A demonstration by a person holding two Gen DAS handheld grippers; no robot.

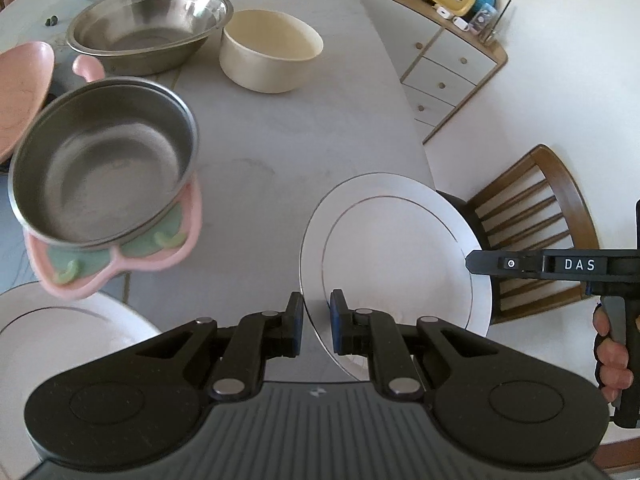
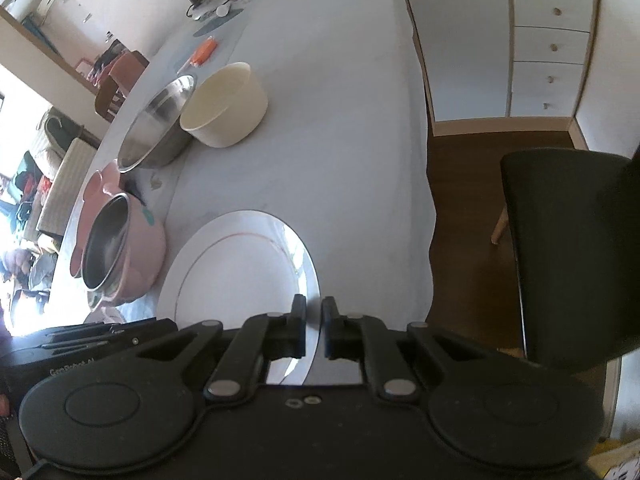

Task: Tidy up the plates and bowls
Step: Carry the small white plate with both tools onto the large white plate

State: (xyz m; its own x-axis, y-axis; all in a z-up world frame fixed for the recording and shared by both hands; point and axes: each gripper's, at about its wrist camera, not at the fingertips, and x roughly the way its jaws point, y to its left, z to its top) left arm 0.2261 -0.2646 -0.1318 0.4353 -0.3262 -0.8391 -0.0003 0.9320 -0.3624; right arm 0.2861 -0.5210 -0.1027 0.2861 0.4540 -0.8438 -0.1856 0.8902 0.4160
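A white plate (image 1: pixel 396 256) with a thin ring line is held by both grippers, lifted slightly, and its right side reaches past the table edge. My left gripper (image 1: pixel 316 308) is shut on its near left rim. My right gripper (image 1: pixel 472 262) comes in from the right and pinches the opposite rim. In the right wrist view that gripper (image 2: pixel 314 312) is shut on the plate (image 2: pixel 240 272) at its near right rim. A second white plate (image 1: pixel 60 340) lies at the lower left. A small steel bowl (image 1: pixel 104 168) sits in a pink holder (image 1: pixel 120 264).
At the back of the grey table (image 1: pixel 288 132) stand a large steel bowl (image 1: pixel 148 28) and a cream bowl (image 1: pixel 272 48), with a pink dish (image 1: pixel 20 88) at the left. Off the table's right edge are a wooden chair (image 1: pixel 536 216), a drawer cabinet (image 1: pixel 444 68) and a dark chair back (image 2: pixel 568 248).
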